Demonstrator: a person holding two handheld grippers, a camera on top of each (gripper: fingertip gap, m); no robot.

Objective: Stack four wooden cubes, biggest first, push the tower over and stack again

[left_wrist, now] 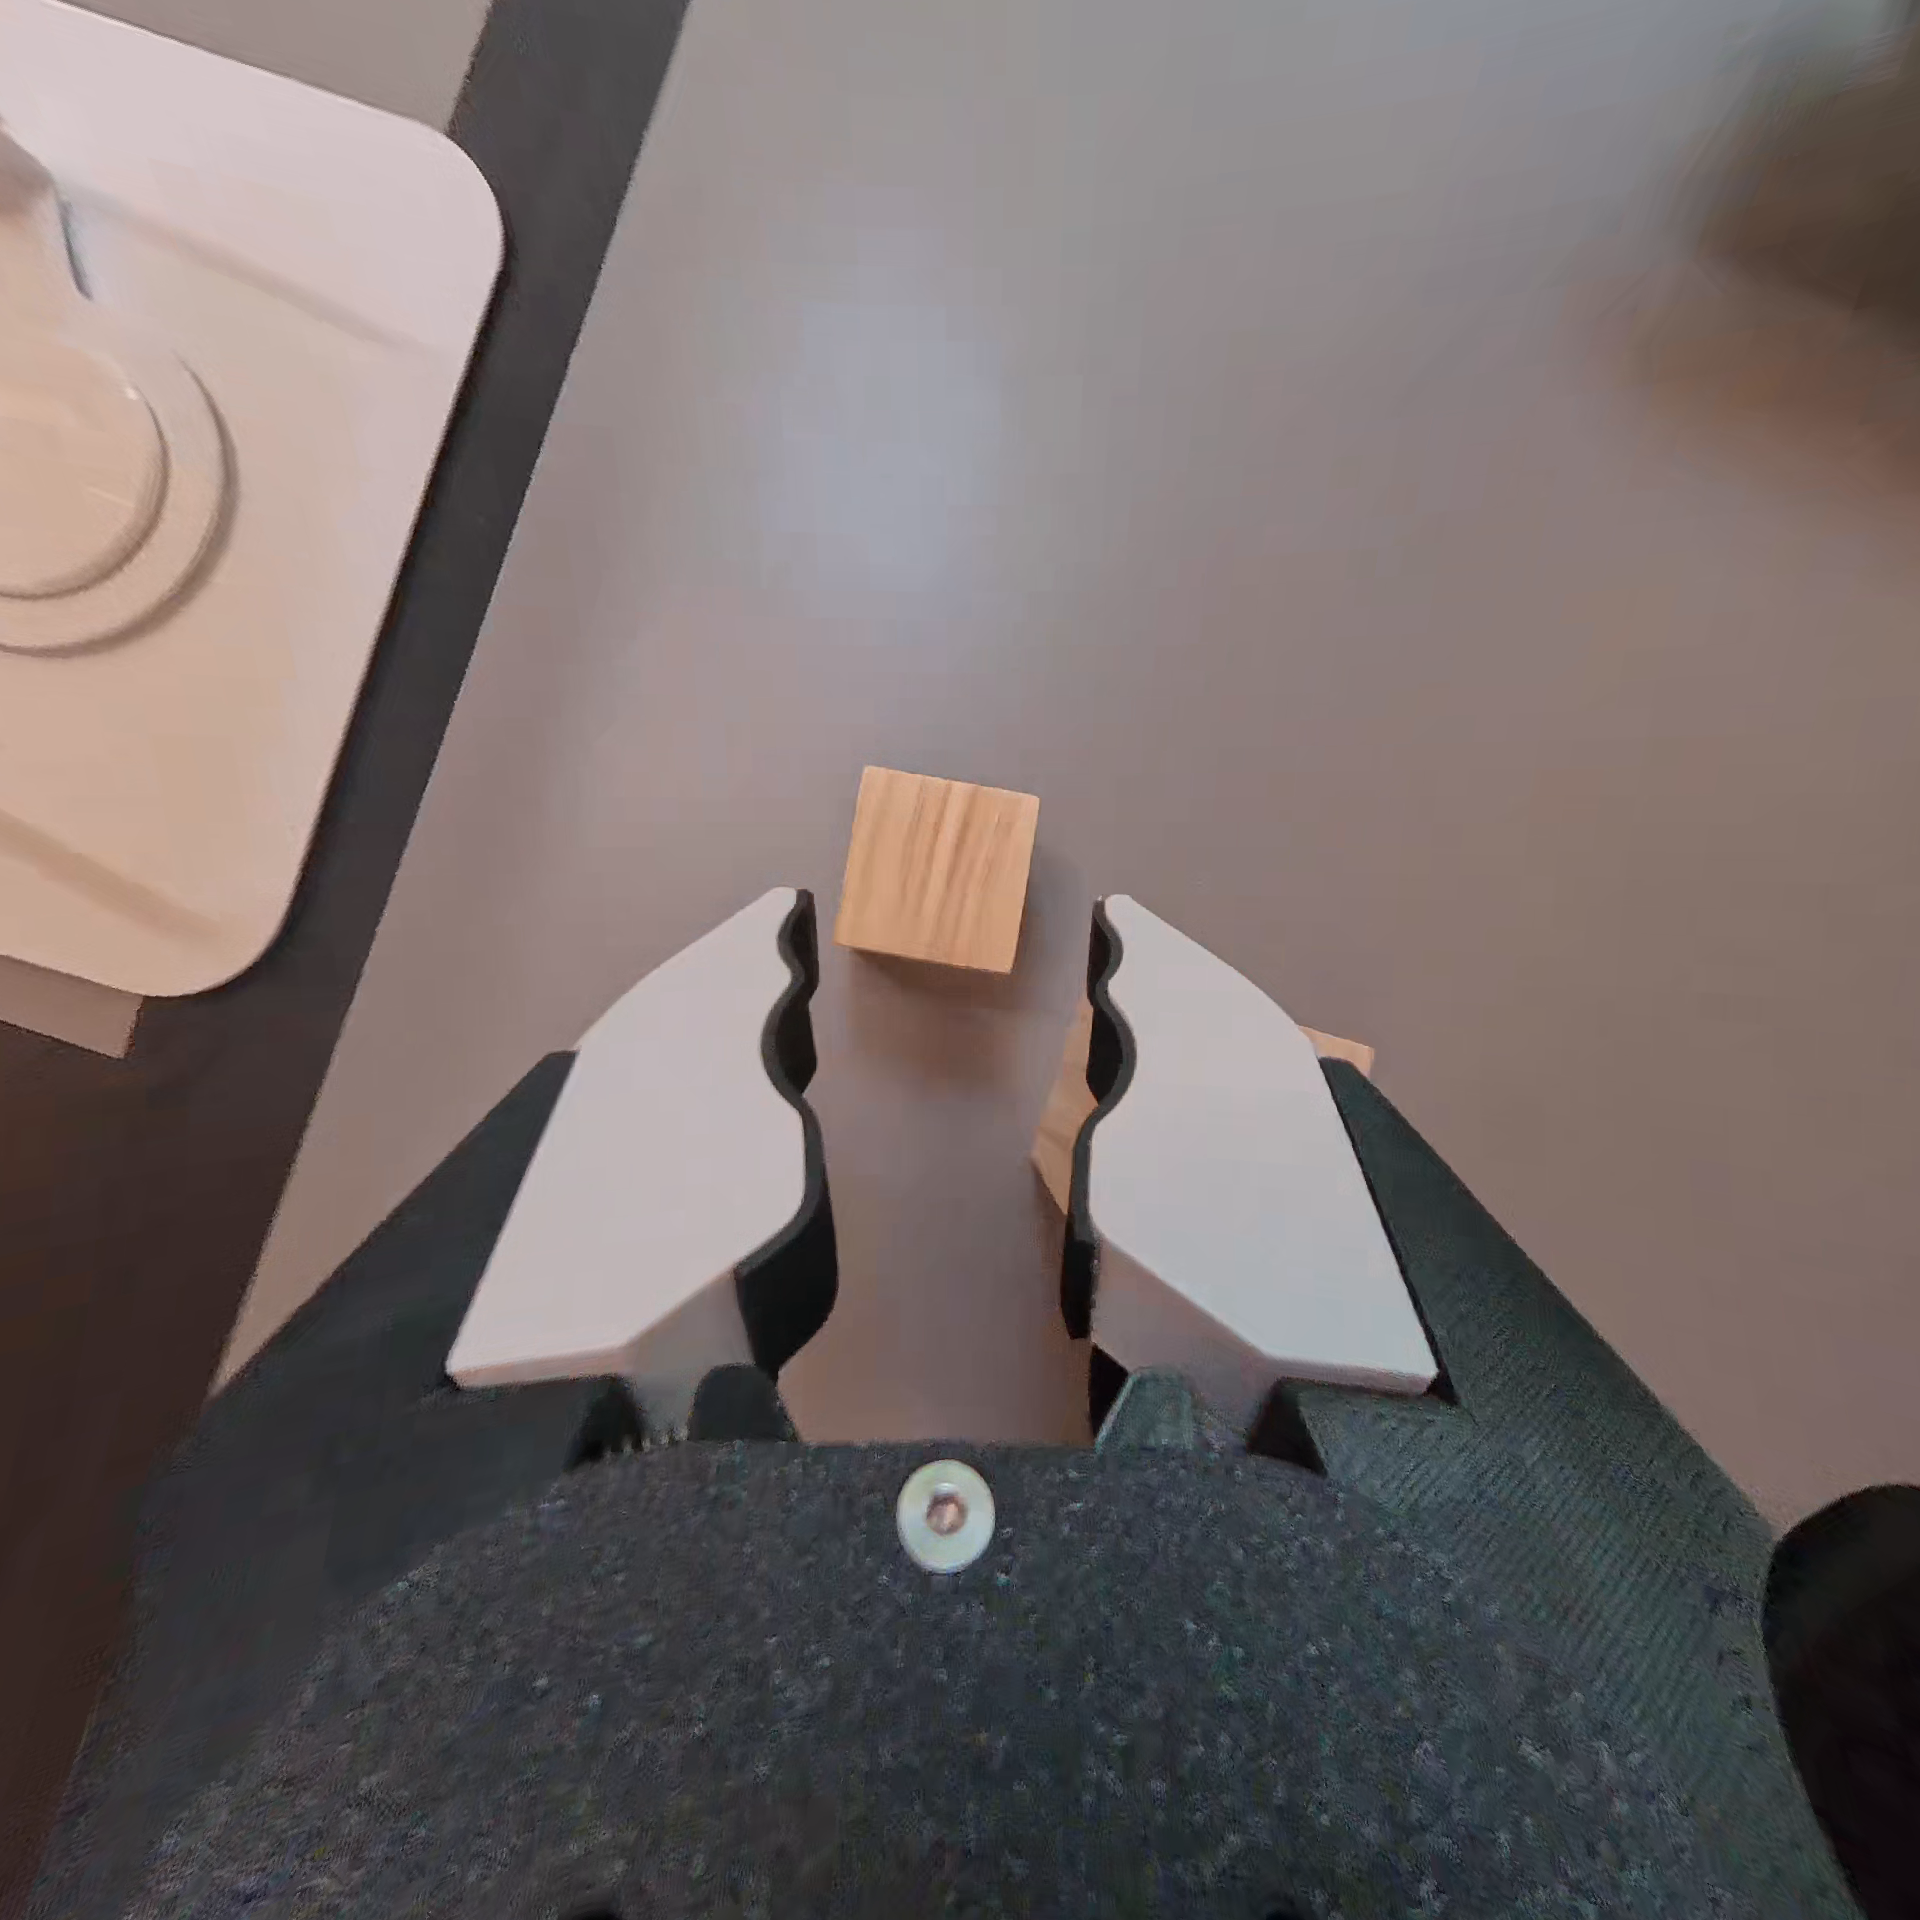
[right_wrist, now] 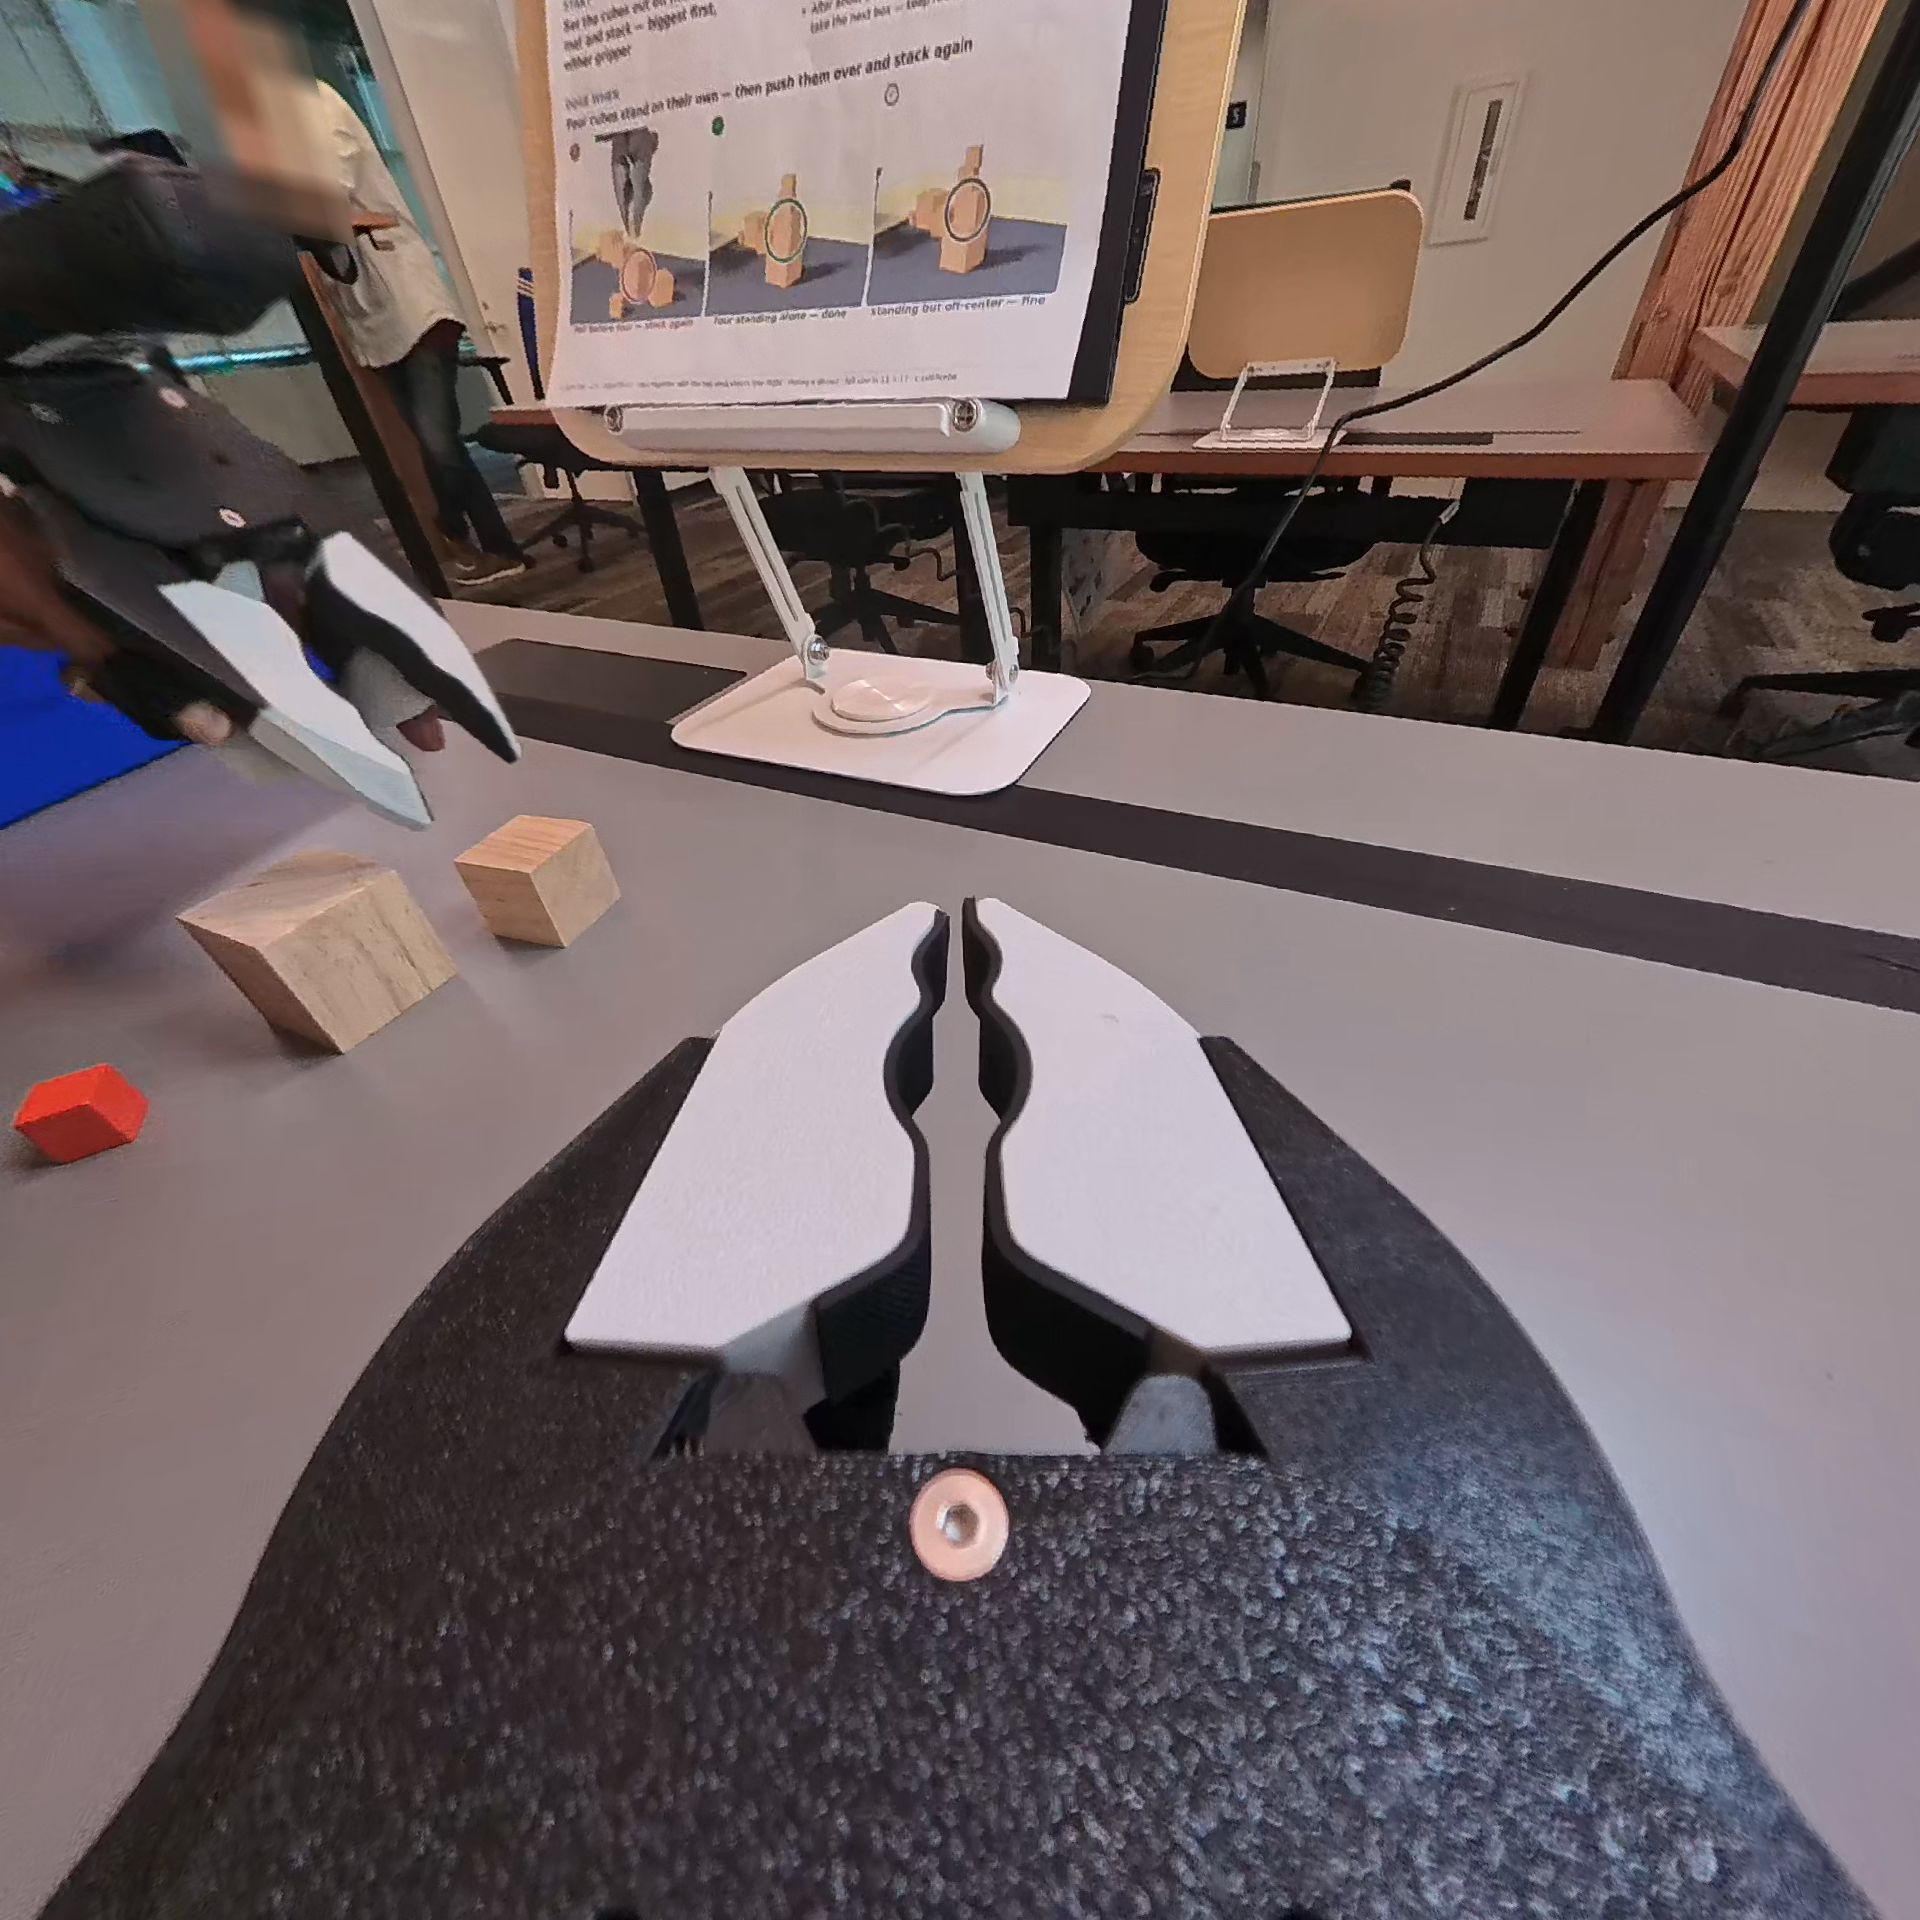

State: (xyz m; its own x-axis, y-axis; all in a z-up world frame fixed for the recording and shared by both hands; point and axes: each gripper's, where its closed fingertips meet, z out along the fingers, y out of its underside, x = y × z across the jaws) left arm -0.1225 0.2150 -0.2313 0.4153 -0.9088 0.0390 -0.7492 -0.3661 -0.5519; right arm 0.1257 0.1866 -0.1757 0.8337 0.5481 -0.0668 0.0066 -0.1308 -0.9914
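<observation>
My left gripper [left_wrist: 951, 914] hangs spread over the small wooden cube [left_wrist: 937, 871] — nothing held; right gripper [right_wrist: 956, 914] pressed together, bare.

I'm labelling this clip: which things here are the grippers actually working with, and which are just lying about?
In play:
- left gripper, jaws open above small wooden cube
- large wooden cube beside it
- right gripper, jaws shut, holding nothing

Lying about:
- red cube
- document stand
</observation>
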